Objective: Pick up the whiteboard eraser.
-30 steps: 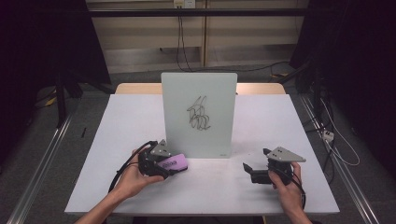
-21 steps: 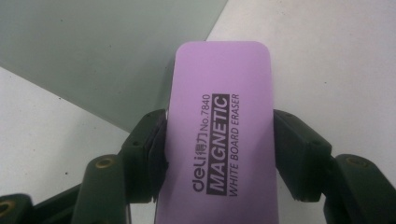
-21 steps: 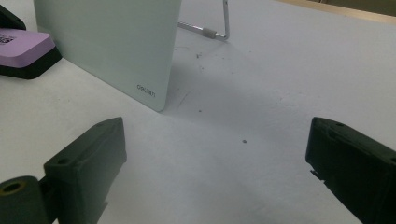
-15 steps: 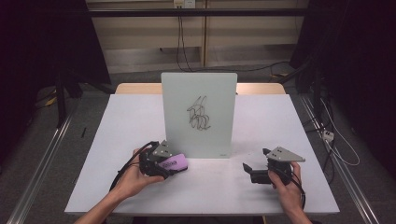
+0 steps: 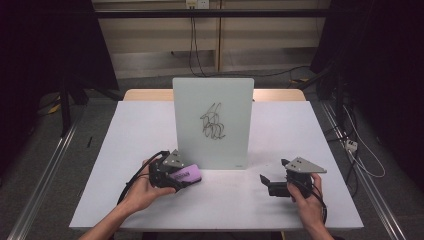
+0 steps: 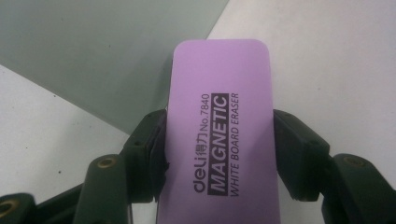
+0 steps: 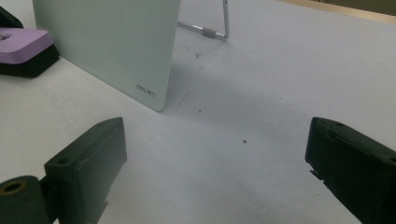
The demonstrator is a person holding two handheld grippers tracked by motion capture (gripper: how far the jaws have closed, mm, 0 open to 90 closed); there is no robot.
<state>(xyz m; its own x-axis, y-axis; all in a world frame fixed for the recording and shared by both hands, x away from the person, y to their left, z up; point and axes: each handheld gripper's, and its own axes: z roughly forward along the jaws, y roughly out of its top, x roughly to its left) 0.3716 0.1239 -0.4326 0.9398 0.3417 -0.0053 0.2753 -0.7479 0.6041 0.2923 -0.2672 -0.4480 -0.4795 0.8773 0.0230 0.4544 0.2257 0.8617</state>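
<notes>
A purple magnetic whiteboard eraser (image 6: 219, 116) sits between the black jaws of my left gripper (image 6: 219, 154), whose pads press on its two long sides. These jaws have just been closing on it. In the high view the left gripper (image 5: 181, 178) holds the eraser (image 5: 191, 174) low over the table, just left of the foot of an upright white board (image 5: 212, 95) bearing a black scribble (image 5: 214, 122). My right gripper (image 5: 273, 171) rests on the table to the right of the board, open and holding nothing. In its own view the right gripper (image 7: 215, 154) stands wide, with bare tabletop in between.
The white table (image 5: 140, 125) has cables and dark floor around it. The board's wire stand (image 7: 210, 31) reaches back behind it. From the right gripper view the board's corner (image 7: 149, 88) and the eraser (image 7: 21, 39) lie ahead to the left.
</notes>
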